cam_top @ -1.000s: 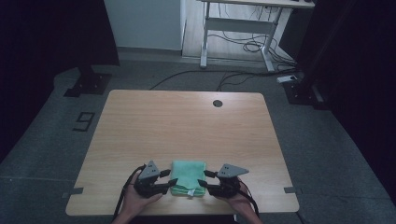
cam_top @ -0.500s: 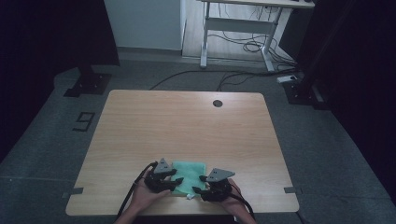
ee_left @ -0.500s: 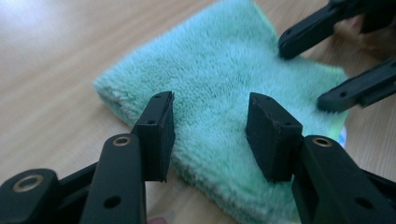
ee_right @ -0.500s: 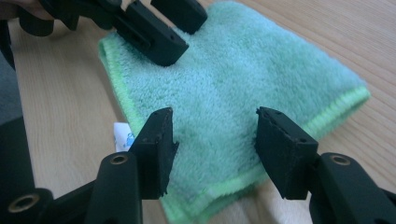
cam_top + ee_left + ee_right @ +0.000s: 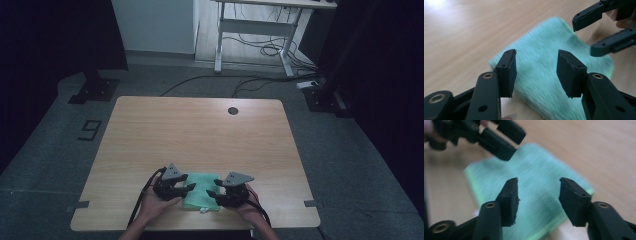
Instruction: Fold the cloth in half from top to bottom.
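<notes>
A folded green cloth (image 5: pixel 201 195) lies flat near the front edge of the wooden table (image 5: pixel 200 135). In the left gripper view the cloth (image 5: pixel 544 62) spreads under my left gripper (image 5: pixel 536 71), whose jaws stand open above it with nothing between them. Opposite it, the right gripper (image 5: pixel 594 32) also hangs open over the cloth's far end. The right gripper view has the cloth (image 5: pixel 534 182) below my open right gripper (image 5: pixel 538 197), with the left gripper (image 5: pixel 506 138) at the top. From above, the left gripper (image 5: pixel 187 188) and right gripper (image 5: pixel 211 195) face each other across the cloth.
A round cable hole (image 5: pixel 232 110) sits near the table's far edge. A white tag (image 5: pixel 204 210) sticks out at the cloth's front edge. Beyond the table are a desk frame (image 5: pixel 255 30) with loose cables and dark stands on the floor.
Both grippers have closed in from the cloth's two sides toward its middle. The cloth now lies more covered by them; it has stayed flat on the table.
</notes>
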Motion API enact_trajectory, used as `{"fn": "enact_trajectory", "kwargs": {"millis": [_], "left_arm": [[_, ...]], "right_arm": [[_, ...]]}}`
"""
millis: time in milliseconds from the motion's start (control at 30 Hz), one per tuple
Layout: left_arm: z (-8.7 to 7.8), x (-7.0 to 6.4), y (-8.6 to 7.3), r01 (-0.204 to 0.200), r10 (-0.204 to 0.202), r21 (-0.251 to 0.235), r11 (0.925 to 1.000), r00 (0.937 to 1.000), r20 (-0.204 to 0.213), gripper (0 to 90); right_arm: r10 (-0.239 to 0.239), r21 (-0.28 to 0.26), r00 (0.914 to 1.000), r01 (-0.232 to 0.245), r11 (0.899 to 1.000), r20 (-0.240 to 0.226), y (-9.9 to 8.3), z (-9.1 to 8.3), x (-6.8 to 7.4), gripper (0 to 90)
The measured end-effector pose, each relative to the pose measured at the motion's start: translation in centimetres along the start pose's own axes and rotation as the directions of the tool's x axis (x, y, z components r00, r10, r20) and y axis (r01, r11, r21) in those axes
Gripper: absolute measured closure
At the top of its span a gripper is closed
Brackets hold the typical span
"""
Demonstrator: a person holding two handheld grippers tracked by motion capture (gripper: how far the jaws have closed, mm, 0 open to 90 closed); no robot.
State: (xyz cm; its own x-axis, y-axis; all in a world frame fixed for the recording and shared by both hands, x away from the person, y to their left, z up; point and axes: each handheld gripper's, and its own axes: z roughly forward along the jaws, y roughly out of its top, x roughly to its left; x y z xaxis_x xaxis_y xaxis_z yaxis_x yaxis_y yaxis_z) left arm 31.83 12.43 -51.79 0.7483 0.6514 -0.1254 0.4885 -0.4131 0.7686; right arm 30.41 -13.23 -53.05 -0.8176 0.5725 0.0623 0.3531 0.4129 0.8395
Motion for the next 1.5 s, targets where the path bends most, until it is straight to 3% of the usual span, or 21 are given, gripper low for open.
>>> {"fn": "enact_trajectory", "kwargs": {"millis": [167,367,667,767,867,1000,1133,1500], "left_arm": [[1.8,1.4,0.3,0.028,-0.028,0.047,0.9985,0.9995,-0.017,52.3],[2.6,1.6,-0.3,0.028,-0.026,0.079,0.9965,0.9995,-0.016,52.8],[2.6,1.7,-0.8,0.038,-0.037,0.060,0.9975,0.9993,-0.010,53.1],[2.6,1.7,-0.7,0.040,-0.039,0.062,0.9973,0.9992,-0.009,53.1],[2.6,1.7,-0.7,0.039,-0.039,0.063,0.9973,0.9992,-0.010,53.1],[2.6,1.7,-0.7,0.041,-0.041,0.063,0.9972,0.9991,-0.011,53.1],[2.6,1.6,-0.7,0.040,-0.039,0.062,0.9973,0.9991,-0.016,53.1],[2.7,1.6,-0.8,0.034,-0.033,0.058,0.9977,0.9993,-0.020,53.2]], "right_arm": [[0.026,0.005,0.9991,-0.026,1.000,0.034,1.6,2.1,-1.4,60.0],[0.016,0.087,0.9985,-0.020,0.996,0.053,1.3,4.6,-1.7,60.9],[0.047,0.073,0.9962,-0.053,0.996,0.074,0.4,3.6,-1.9,55.2],[0.042,0.049,0.9964,-0.045,0.998,0.074,0.7,3.0,-1.1,54.2],[0.023,0.016,0.9993,-0.023,1.000,0.031,1.3,2.5,0.6,52.7],[0.007,0.033,1.0000,-0.007,0.999,-0.004,1.4,3.4,2.7,47.8],[0.018,0.068,0.9997,-0.017,0.998,-0.013,0.9,4.2,3.9,41.9],[-0.014,0.090,0.9999,0.015,0.996,-0.005,-0.5,3.4,4.2,39.5]]}}
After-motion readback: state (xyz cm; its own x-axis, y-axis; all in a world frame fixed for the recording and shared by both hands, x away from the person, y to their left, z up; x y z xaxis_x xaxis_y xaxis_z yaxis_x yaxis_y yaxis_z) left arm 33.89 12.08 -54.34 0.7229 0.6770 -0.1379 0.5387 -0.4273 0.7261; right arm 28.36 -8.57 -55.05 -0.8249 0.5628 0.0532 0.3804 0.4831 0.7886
